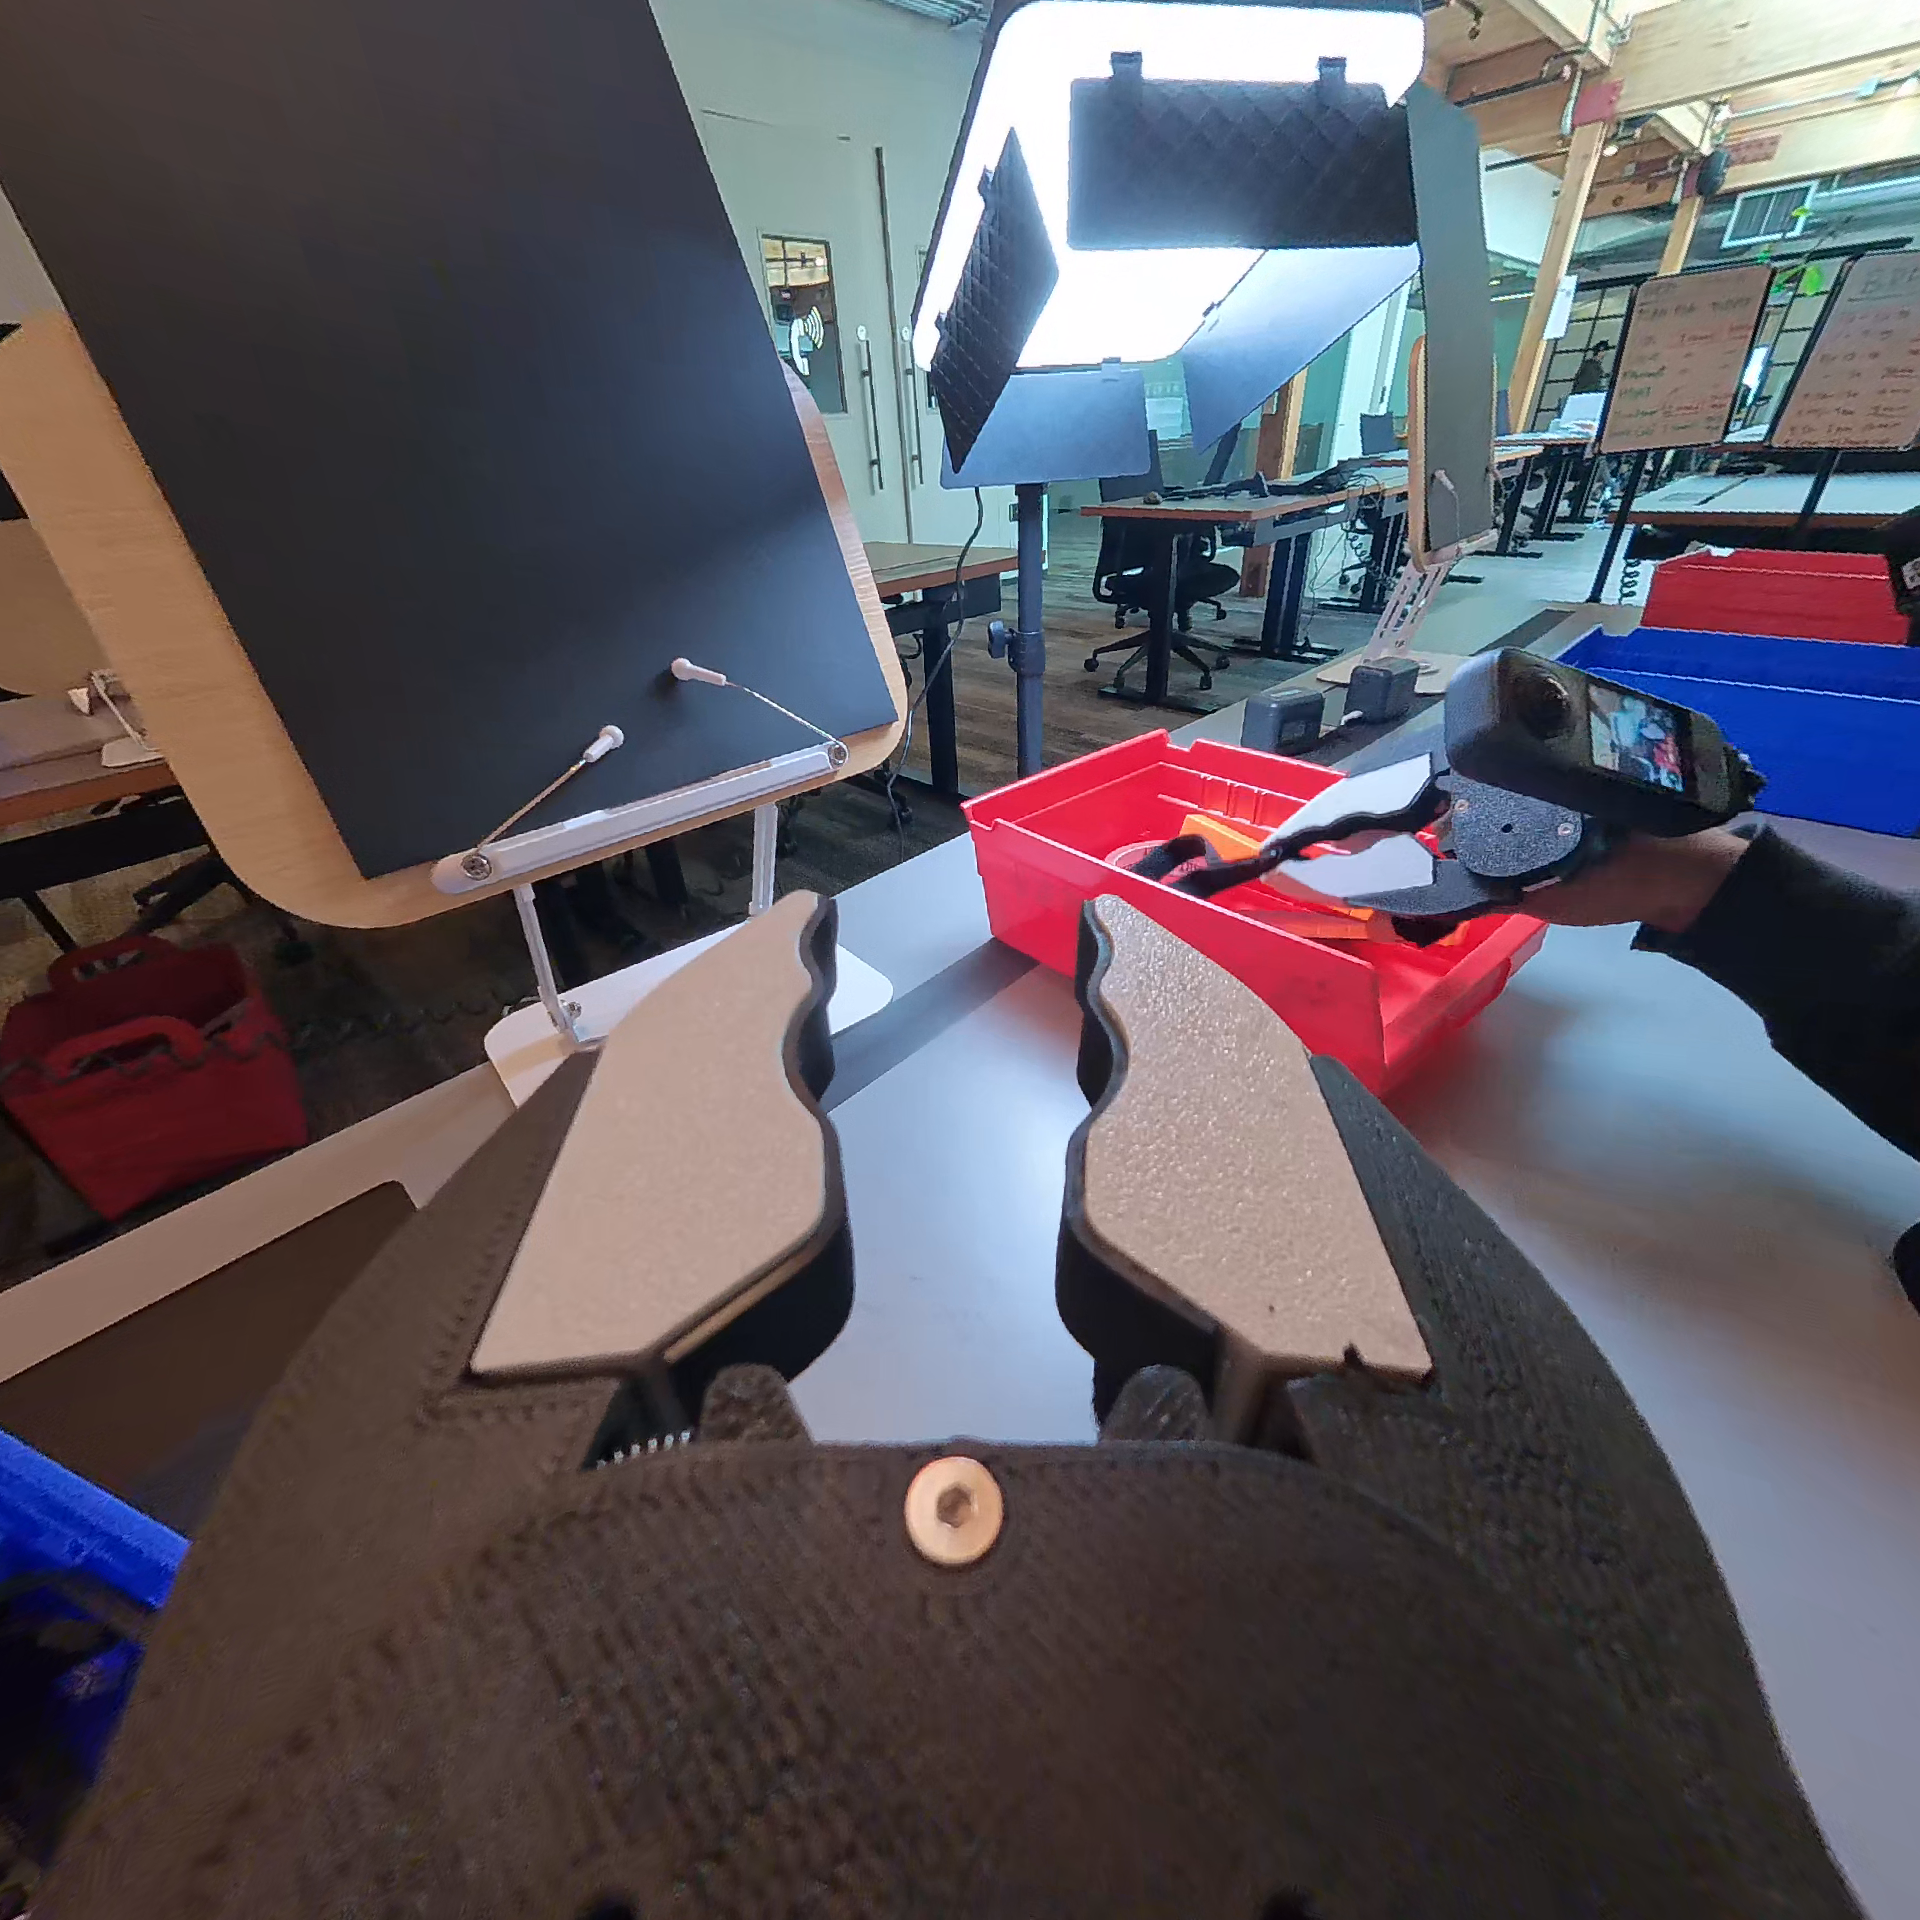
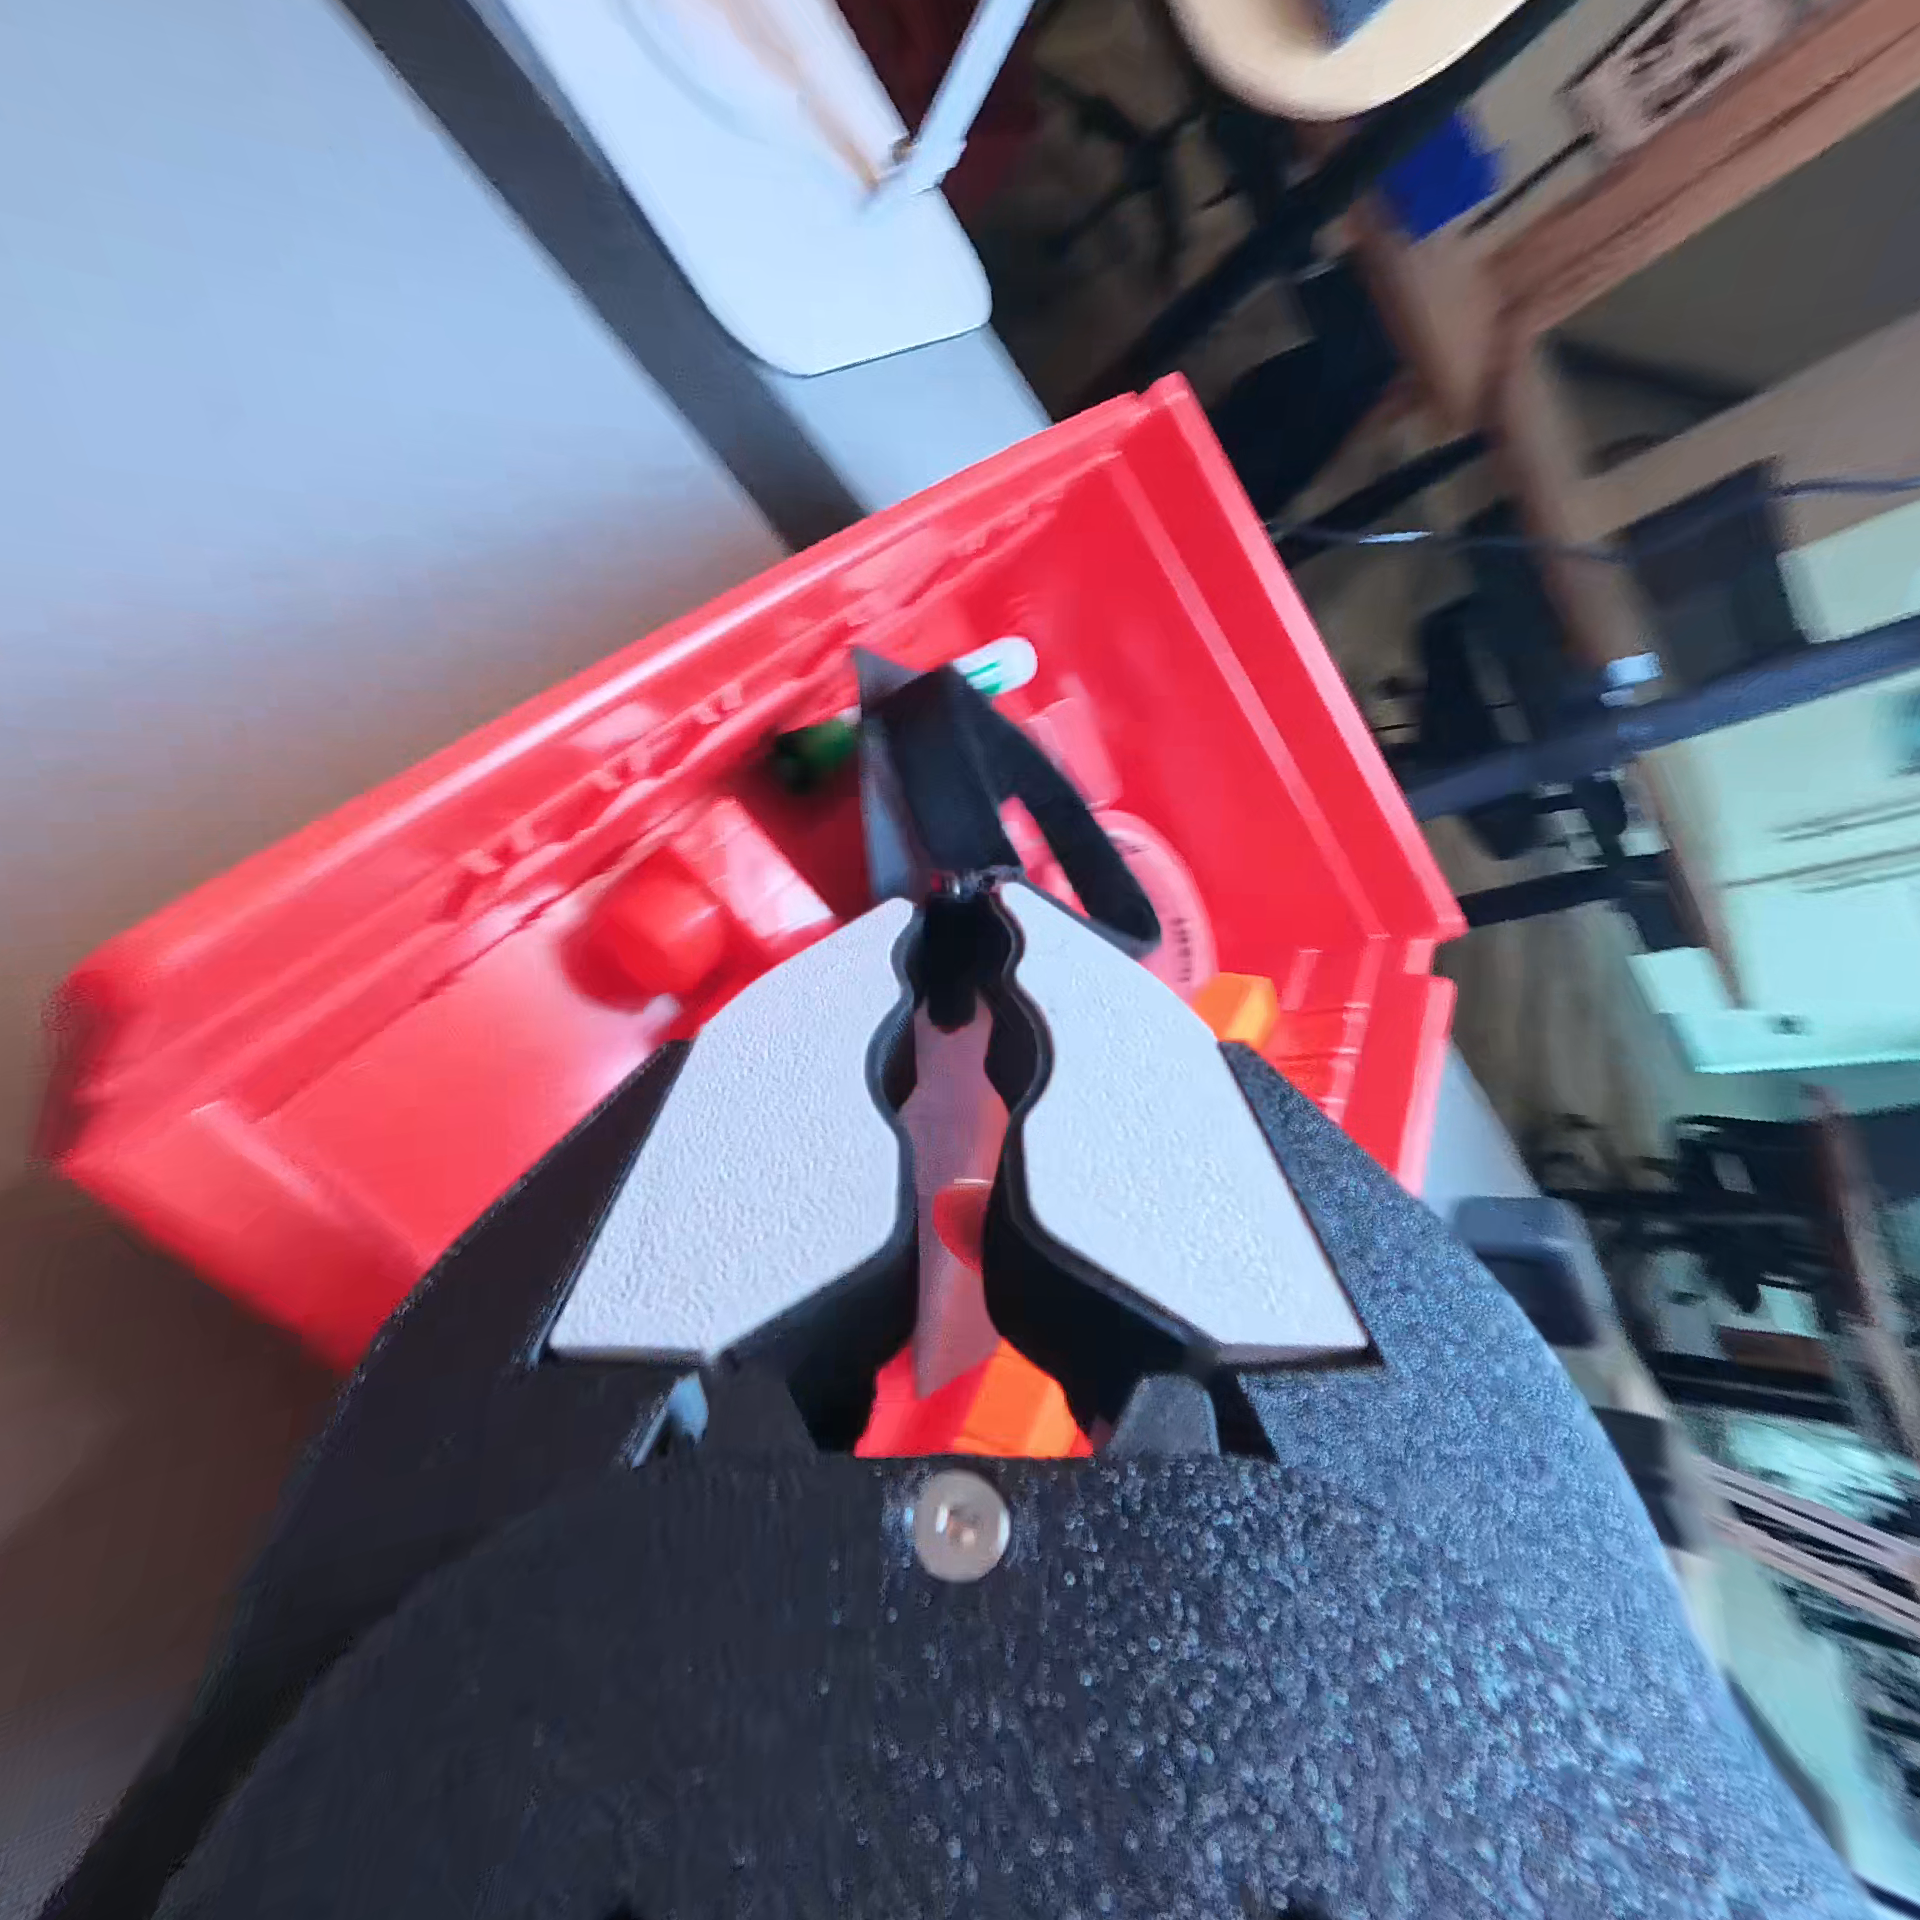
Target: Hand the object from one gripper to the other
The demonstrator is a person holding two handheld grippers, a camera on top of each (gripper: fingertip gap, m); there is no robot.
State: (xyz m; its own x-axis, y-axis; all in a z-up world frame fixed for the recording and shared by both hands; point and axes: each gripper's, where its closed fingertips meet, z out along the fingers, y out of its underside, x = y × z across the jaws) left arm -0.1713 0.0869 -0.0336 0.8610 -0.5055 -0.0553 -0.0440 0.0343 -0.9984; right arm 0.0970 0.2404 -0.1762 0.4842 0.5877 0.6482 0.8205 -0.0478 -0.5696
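- Grey surface [image 1: 1621,1195] carries a red bin [image 1: 1226,966], beside a stand with a black board [image 1: 416,416].
- Right gripper [image 2: 961,904] is clenched on a black object [image 2: 951,800] with a loose strap, above the bin.
- Left gripper [image 1: 956,925] hovers released, holding nothing, near the bin.

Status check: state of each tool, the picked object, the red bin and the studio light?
Left tool: open, empty, above the grey table.
Right tool: shut on the black strap, over the red bin.
Black strap: pinched at the tool's tips, sticking out past them, a loop hanging off one side.
Red bin: on the table, open-topped, still holding small items.
Studio light: switched on.
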